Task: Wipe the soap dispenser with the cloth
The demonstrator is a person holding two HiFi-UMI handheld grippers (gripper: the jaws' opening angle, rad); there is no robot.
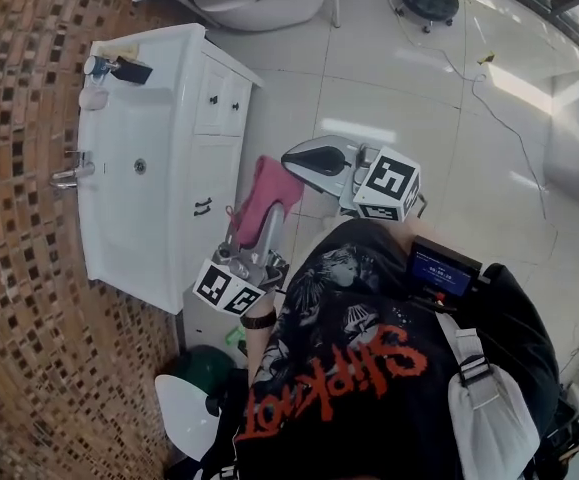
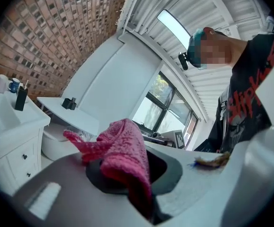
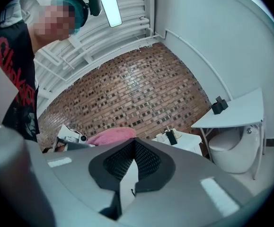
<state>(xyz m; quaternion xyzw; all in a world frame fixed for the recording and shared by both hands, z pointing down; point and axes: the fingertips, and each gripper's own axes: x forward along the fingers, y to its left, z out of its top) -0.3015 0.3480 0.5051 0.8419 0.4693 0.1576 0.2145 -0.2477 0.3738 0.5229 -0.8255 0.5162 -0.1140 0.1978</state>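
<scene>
Pink cloth (image 2: pixel 123 150) gripped by left gripper (image 2: pixel 144 200), soap dispenser (image 1: pixel 129 70) standing on vanity (image 1: pixel 174 68)

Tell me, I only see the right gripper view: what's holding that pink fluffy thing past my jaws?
Observer: That's the pink cloth. The left gripper view shows it clamped in the left hand-held gripper.
Operator: Does the sink have a tap?
Observer: Yes. The head view shows a metal faucet at the brick-wall side of the basin.
Operator: What's under the sink?
Observer: A white cabinet with small dark handles on its front.
</scene>
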